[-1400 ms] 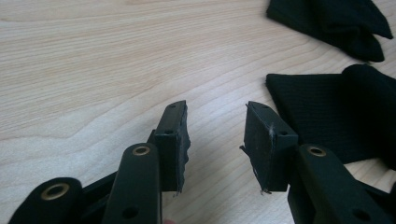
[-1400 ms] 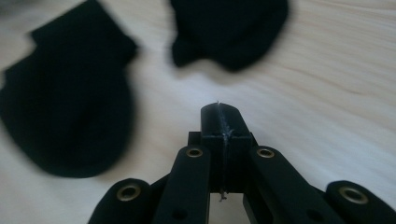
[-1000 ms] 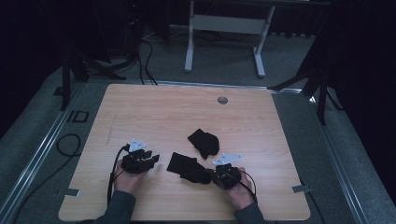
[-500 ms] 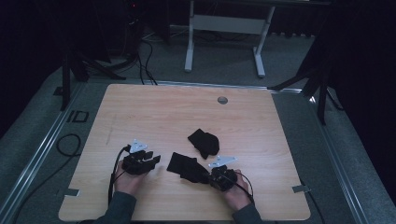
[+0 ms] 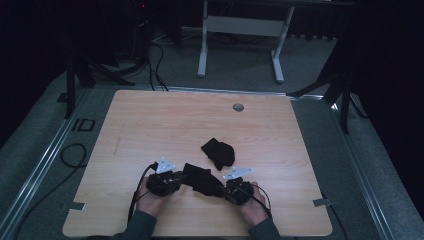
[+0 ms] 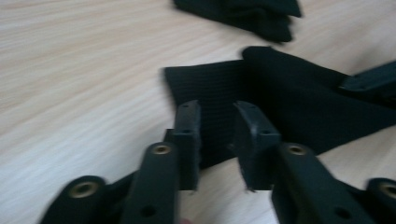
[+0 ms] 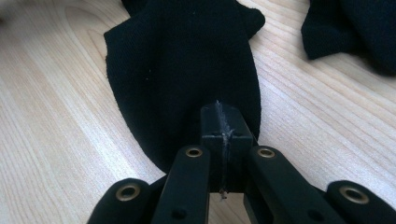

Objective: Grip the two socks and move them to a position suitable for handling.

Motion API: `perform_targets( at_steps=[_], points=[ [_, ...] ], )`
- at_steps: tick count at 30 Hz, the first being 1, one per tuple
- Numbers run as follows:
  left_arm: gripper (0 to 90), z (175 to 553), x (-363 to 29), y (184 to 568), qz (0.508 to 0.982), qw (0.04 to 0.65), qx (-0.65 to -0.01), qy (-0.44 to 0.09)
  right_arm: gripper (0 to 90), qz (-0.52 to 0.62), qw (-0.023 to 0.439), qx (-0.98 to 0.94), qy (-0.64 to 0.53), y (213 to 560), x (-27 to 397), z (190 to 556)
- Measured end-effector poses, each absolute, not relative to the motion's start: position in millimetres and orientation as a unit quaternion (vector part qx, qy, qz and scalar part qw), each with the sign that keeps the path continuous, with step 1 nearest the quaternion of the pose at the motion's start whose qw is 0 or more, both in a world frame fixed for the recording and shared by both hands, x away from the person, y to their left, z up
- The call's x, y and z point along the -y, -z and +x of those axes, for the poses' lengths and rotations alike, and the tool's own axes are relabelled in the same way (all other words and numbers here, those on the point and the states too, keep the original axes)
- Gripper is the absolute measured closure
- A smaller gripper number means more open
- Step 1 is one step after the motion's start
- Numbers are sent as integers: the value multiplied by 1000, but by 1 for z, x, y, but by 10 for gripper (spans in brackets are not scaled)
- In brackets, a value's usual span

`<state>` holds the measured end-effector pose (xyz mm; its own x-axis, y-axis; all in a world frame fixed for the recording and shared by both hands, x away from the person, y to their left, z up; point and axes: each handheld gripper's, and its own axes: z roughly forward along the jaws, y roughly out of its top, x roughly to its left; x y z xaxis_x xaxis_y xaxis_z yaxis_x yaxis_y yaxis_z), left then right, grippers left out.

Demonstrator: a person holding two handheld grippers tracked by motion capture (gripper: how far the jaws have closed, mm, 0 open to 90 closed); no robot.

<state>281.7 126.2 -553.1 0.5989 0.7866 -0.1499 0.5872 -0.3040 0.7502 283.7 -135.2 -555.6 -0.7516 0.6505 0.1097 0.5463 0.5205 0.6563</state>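
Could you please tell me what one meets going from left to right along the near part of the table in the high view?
left gripper → flat black sock → right gripper, with the bunched black sock lying farther back.

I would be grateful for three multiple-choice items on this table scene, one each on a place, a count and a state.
1. Where does the crumpled sock lie relative to the flat sock?
A. Farther from the person
B. Nearer the person
C. Off the table

2. How many black socks are on the table?
A. One
B. Two
C. Four

3. How do the jaws of the right gripper stand?
A. Wide open above the sock
B. Shut on the flat sock's end
C. Shut on a cable

Answers: 1 A, the high view shows it beyond the flat sock; 2 B, one flat and one crumpled; 3 B, the right gripper view shows the pads pressed together on the fabric.
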Motion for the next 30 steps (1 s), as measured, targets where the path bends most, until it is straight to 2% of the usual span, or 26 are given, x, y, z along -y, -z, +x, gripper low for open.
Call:
perform_targets(
  at_steps=[7, 19, 30],
  points=[
    [890, 282, -105, 565, 812, 389, -420, -118, 894, 343, 74, -869, -348, 556, 135, 284],
    [895, 284, -119, 563, 808, 382, -434, -115, 894, 344, 61, -870, -347, 555, 139, 285],
    [887, 286, -142, 559, 810, 361, -446, -120, 891, 354, 75, -875, -322, 551, 165, 276]
  ],
)
